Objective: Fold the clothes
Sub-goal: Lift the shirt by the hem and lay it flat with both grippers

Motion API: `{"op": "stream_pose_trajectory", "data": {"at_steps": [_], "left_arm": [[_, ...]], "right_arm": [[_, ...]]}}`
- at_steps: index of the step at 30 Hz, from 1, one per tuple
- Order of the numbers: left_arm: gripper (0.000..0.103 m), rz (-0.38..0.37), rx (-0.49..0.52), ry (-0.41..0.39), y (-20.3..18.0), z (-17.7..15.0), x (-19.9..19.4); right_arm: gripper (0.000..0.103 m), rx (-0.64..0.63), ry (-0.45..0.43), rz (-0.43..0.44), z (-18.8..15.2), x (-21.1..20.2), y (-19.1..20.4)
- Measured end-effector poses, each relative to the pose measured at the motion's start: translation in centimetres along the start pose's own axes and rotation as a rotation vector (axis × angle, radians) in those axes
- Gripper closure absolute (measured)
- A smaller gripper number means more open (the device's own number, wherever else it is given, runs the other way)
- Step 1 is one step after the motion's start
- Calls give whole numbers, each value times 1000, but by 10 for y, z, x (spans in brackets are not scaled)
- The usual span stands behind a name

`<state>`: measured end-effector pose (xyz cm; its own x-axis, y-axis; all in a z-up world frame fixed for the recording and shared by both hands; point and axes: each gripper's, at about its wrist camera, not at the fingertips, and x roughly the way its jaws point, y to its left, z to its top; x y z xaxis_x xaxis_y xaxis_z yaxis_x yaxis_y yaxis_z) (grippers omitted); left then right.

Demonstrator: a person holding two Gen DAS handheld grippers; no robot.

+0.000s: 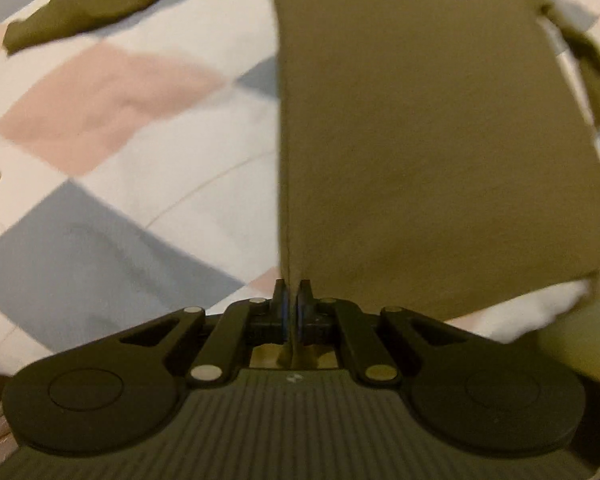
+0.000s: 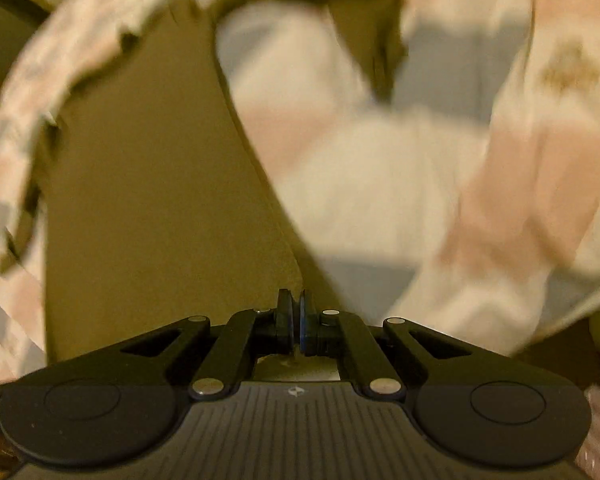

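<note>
Left hand-held gripper (image 1: 291, 300): jaws closed, pinching the seamed edge of the olive garment (image 1: 420, 120), whose cloth passes between the pads and runs away from the camera.

Right hand-held gripper (image 2: 295, 312): jaws pressed together at another edge of the olive garment (image 2: 148, 200); the blur makes it hard to confirm, but cloth appears caught between them.

Olive garment: stretched out from both grippers over the checked bedspread (image 1: 120, 120), a pink, grey-blue and white patchwork. A further dark olive portion lies at the far left in the left wrist view.
</note>
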<state>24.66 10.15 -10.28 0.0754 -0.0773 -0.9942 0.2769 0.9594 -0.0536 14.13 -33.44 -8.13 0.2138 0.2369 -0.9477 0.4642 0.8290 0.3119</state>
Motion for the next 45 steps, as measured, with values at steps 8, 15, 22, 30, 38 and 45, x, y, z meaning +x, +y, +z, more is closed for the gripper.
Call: {"op": "stream_pose_trajectory", "data": {"at_steps": [8, 15, 22, 30, 38, 45], "left_arm": [[74, 189, -12, 44, -18, 2, -2], [85, 211, -139, -113, -22, 12, -58], [89, 102, -50, -211, -83, 74, -38], [89, 60, 72, -332, -98, 192, -7], [90, 97, 207, -381, -85, 285, 41], [90, 112, 311, -387, -77, 350, 83]], "right_arm": [[53, -158, 101, -57, 25, 11, 17], [59, -269, -89, 30, 68, -37, 33], [83, -384, -140, 200, 107, -6, 85], [83, -388, -186, 234, 168, 44, 138], [84, -372, -268, 205, 241, 101, 174], [85, -505, -269, 171, 292, 155, 211]]}}
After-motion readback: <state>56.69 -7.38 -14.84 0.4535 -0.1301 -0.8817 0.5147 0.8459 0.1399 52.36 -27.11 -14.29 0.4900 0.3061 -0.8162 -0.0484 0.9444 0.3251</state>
